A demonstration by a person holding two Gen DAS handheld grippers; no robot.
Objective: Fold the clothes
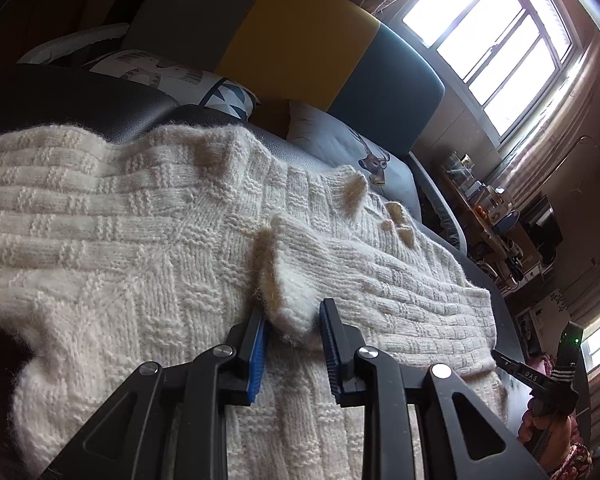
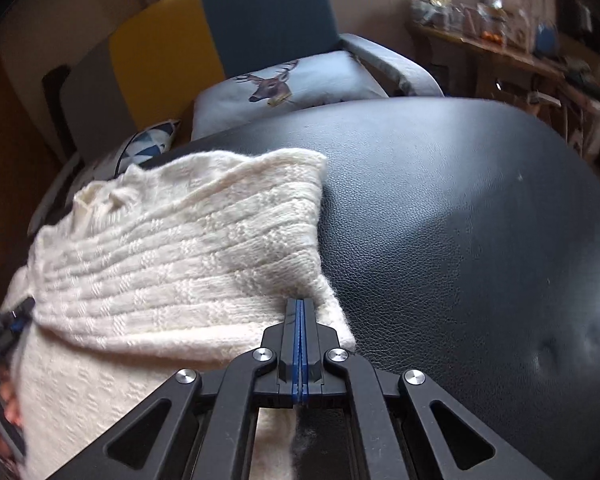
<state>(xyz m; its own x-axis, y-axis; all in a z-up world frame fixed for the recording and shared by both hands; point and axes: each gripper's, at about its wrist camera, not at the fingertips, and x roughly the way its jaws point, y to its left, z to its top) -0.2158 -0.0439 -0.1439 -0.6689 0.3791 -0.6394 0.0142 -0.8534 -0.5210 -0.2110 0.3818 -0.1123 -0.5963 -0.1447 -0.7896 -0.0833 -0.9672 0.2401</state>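
The sweater [image 1: 148, 216] lies on our black cushion [image 2: 460, 220]. Our left gripper [image 1: 292, 320] is spread around its cuff [image 1: 288, 280]; our right gripper [image 2: 300, 312] is pressed together, pinching the sweater's edge.

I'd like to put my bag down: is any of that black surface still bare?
Yes. The black leather surface lies bare to the right of the cream knit sweater, up to the deer cushion. The left side is crowded: the sweater covers it, with both grippers at its edges.

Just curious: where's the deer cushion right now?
In the right wrist view, the deer cushion sits top centre, against the blue chair back, behind the black surface.
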